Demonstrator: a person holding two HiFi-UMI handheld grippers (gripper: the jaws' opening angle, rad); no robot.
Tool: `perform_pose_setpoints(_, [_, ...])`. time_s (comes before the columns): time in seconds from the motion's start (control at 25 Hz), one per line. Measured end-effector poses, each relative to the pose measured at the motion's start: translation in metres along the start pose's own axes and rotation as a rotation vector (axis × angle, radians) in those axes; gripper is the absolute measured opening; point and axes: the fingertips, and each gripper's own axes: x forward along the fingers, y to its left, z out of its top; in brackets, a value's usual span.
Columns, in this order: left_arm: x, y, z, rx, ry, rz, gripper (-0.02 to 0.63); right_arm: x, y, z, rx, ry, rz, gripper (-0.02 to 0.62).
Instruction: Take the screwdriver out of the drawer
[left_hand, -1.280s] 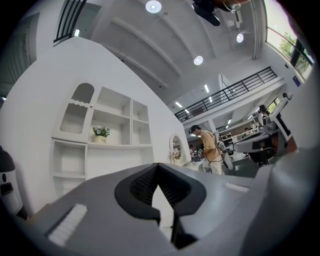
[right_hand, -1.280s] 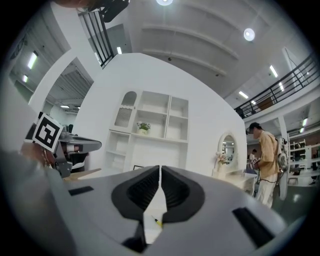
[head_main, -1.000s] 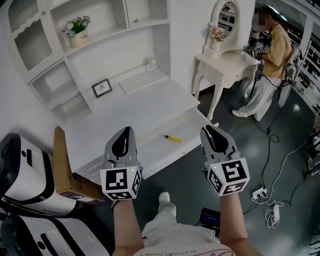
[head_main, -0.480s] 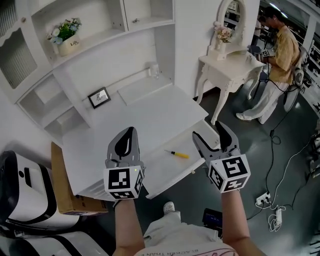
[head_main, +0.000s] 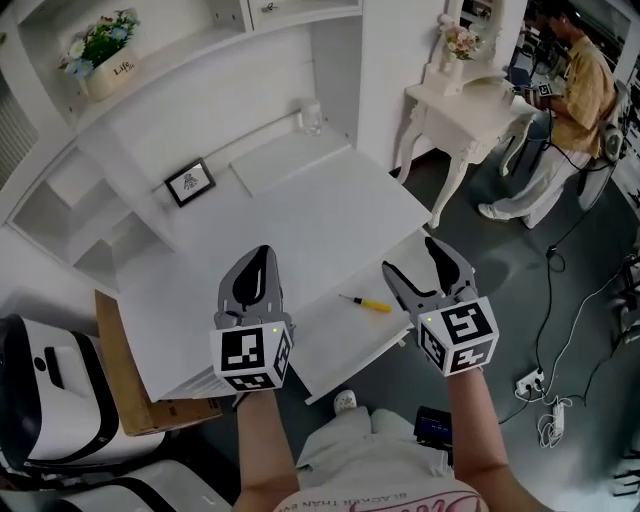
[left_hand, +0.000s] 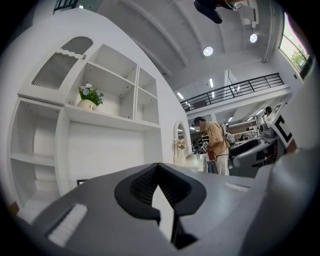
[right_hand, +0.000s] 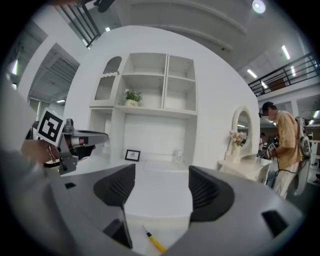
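The left gripper (head_main: 258, 258) is formed by a light grey plastic shell with rounded, tapering jaws. The right gripper (head_main: 410, 258) is made in the same way. The inner faces of the jaws are covered with black ribbed pads (right_hand: 116, 186). At the back of the left one a white marker cube (head_main: 250, 358) is fixed, printed with black square patterns, and a like cube (head_main: 458, 338) is carried by the right one. A small green light (head_main: 266, 331) is seen on the upper edge of the left cube. A light top (head_main: 385, 497) with small dark print and pink lettering is worn, together with pale trousers (head_main: 350, 450) and a white shoe (head_main: 345, 402).
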Motion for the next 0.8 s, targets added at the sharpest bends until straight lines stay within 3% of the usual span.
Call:
perform_pose_setpoints(0.36, [0.012, 0.012, -0.047, -0.035, 0.090, 0.011, 0.005, 0.029, 0.001, -0.062, 0.048, 0.145, 0.039, 0.305])
perform_pose_setpoints(0.8, [0.027, -0.001, -0.082, -0.054, 0.179, 0.018, 0.005, 0.055, 0.009, -0.141, 0.049, 0.356, 0.183, 0.305])
